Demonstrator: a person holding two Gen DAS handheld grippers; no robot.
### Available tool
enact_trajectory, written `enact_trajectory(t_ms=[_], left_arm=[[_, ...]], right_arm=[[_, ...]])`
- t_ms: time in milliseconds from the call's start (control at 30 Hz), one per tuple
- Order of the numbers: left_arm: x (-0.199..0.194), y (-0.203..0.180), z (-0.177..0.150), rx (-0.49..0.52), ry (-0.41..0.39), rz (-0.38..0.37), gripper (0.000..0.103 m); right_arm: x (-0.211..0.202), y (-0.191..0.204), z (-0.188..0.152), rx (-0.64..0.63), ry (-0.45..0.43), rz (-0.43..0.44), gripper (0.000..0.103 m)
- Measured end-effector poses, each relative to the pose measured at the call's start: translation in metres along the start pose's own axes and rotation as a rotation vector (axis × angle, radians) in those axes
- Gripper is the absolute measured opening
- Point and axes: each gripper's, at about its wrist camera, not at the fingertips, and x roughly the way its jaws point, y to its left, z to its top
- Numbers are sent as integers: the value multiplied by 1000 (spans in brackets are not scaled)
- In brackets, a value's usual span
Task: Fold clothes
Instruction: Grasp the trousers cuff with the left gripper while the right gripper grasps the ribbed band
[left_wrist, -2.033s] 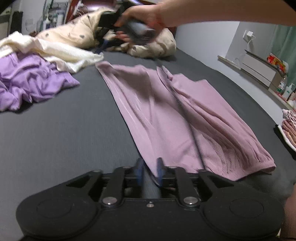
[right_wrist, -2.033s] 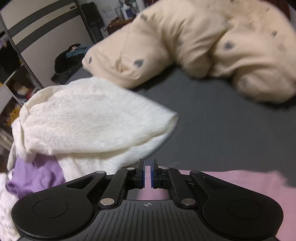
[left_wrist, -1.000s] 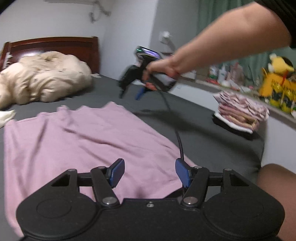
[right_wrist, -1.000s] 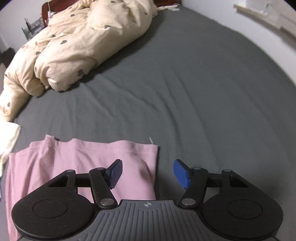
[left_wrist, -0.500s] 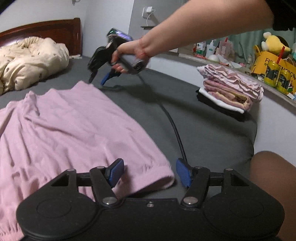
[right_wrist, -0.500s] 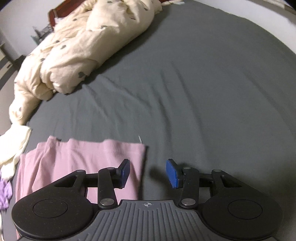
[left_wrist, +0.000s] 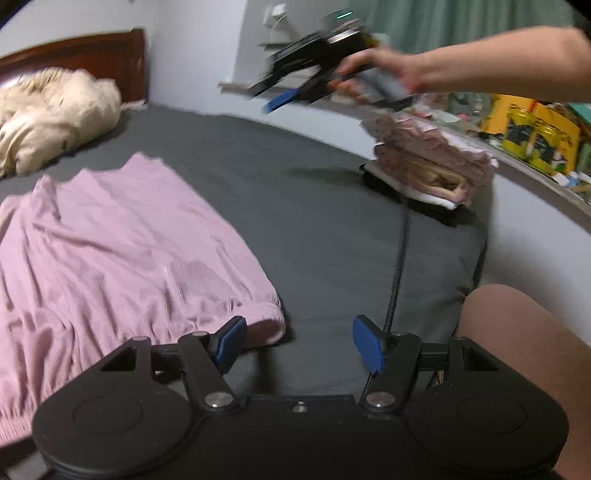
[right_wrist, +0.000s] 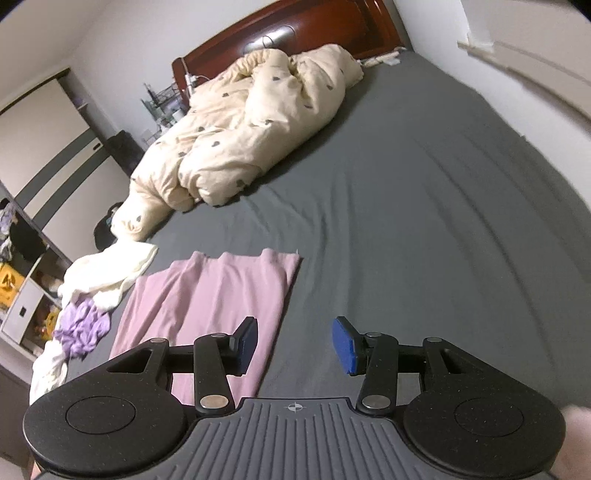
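A pink garment (left_wrist: 122, 251) lies spread flat on the dark grey bed (left_wrist: 325, 229), toward the bed's left side, one gathered hem corner near the foot edge, as a person working with two handheld grippers prepares the next fold. The left gripper (left_wrist: 299, 345) hovers low at that hem corner with its jaws wide apart and nothing between them; its left blue pad sits just over the cuff. The right gripper (right_wrist: 293, 345), raised well above the bed on an outstretched arm, is likewise wide open and empty, the garment's right edge passing beneath its left finger.

A stack of already folded clothes (left_wrist: 428, 166) rests at the right edge of the bed, a cream quilt (right_wrist: 251, 129) is bunched by the headboard, and unfolded white (right_wrist: 110, 273) and purple (right_wrist: 81, 328) garments wait at the left edge.

The fabric looks roughly smoothed though still rippled, so the step in hand appears to be taking hold for a fold. To do it well, each gripper should pinch a corner of the same edge, catching both layers, then lift together and carry the edge across evenly so the cloth lands square. A one-layer pinch or uneven lift would likely skew the fold.
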Motion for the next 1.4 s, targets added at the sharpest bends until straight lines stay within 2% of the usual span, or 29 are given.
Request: enact_trajectory(t_ms=[67, 233, 333, 500, 567, 667, 733, 833, 1000, 1167, 1233, 1333, 1400], left_arm=[[8, 1, 1, -57, 37, 13, 63], [19, 7, 4, -231, 84, -45, 61], [20, 1, 7, -230, 84, -14, 61], [21, 10, 11, -265, 29, 60, 61], [25, 18, 13, -293, 14, 89, 59], [25, 32, 17, -358, -26, 114, 46], [23, 42, 18, -392, -40, 110, 20], [17, 59, 17, -440, -54, 111, 8], [-6, 93, 8, -550, -90, 134, 7], [-26, 129, -10, -668, -96, 170, 7], [-31, 138, -17, -697, -100, 176, 7], [-35, 145, -22, -718, -108, 167, 7], [-37, 146, -22, -725, -110, 160, 7]], right_arm=[[-14, 7, -9, 2, -3, 7, 46], [-30, 20, -30, 4, -7, 59, 46], [-26, 22, -39, 10, 4, 80, 46], [0, 24, -46, 3, 44, 27, 46], [18, 26, -44, 5, 59, -6, 46], [50, 29, -38, 11, 58, -44, 46], [76, 31, -30, 22, 49, -65, 46], [122, 32, -13, 57, 38, -95, 45], [198, 34, 20, 134, 37, -120, 45], [247, 30, 43, 164, 33, -169, 45], [261, 24, 47, 208, 41, -173, 27], [278, 13, 46, 257, 68, -201, 24], [281, 10, 47, 272, 55, -179, 24]])
